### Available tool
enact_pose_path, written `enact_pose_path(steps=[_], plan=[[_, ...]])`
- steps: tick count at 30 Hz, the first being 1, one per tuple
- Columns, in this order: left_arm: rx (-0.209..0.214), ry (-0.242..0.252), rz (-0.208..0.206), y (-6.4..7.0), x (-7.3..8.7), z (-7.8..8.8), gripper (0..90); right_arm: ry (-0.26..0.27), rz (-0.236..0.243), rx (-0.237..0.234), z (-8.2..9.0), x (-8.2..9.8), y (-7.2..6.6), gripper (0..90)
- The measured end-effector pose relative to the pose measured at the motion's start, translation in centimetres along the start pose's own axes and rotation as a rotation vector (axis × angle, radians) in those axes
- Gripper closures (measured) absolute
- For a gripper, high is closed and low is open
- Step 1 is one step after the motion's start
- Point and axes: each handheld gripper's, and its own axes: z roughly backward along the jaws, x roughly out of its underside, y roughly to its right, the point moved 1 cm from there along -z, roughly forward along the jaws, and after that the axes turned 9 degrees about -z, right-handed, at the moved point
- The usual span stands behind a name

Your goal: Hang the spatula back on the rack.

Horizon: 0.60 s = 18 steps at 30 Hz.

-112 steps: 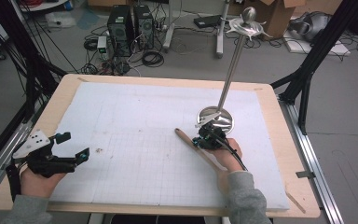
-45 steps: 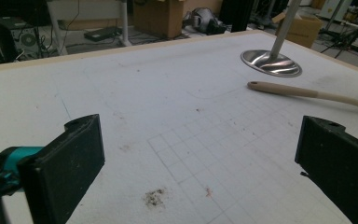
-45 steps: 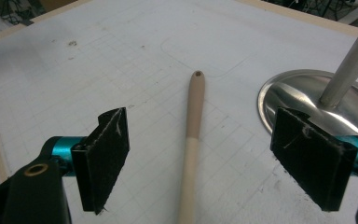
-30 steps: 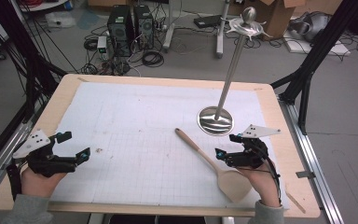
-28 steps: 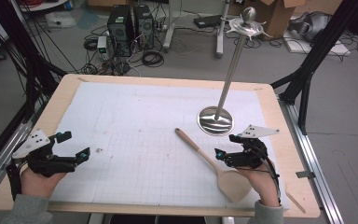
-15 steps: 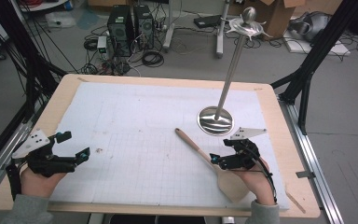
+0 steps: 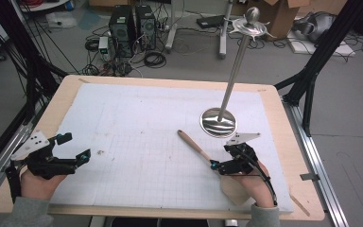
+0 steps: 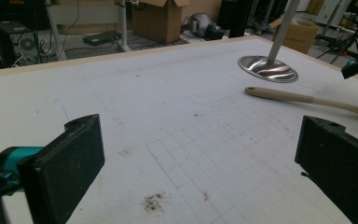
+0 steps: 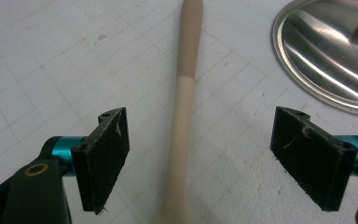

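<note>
A wooden spatula (image 7: 197,147) lies slantwise on the white gridded mat (image 7: 142,118), its handle pointing to the far left and its blade (image 7: 234,190) near my right hand. My right gripper (image 7: 220,156) is open and straddles the handle low down; in the right gripper view the handle (image 9: 184,112) runs up between the two black pads (image 9: 103,154), which stand apart from it. My left gripper (image 7: 76,146) is open at the mat's near left corner, with nothing between its pads (image 8: 70,163).
A tall metal stand with a round shiny base (image 7: 218,122) rises just beyond the right gripper; its pole (image 7: 236,61) leans toward the far right. The wooden table edge (image 7: 61,99) frames the mat. A dark smudge (image 8: 153,201) marks the mat near the left gripper.
My right gripper has moved left from the mat's right side to over the spatula handle, still open. The left gripper and the spatula have stayed put.
</note>
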Motion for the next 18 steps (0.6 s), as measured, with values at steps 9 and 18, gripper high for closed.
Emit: enact_pose_path(steps=[9, 18], plan=[[-0.004, 0.001, 0.002, -0.1, 0.0, 0.1, 1.7, -0.021, -0.030, 0.031, -0.8, 0.0, -0.4, 18.8], [0.001, 0.002, 0.007, -0.1, 0.0, 0.1, 1.7, -0.085, 0.007, 0.040, -1.9, 0.2, -1.0, 18.9]])
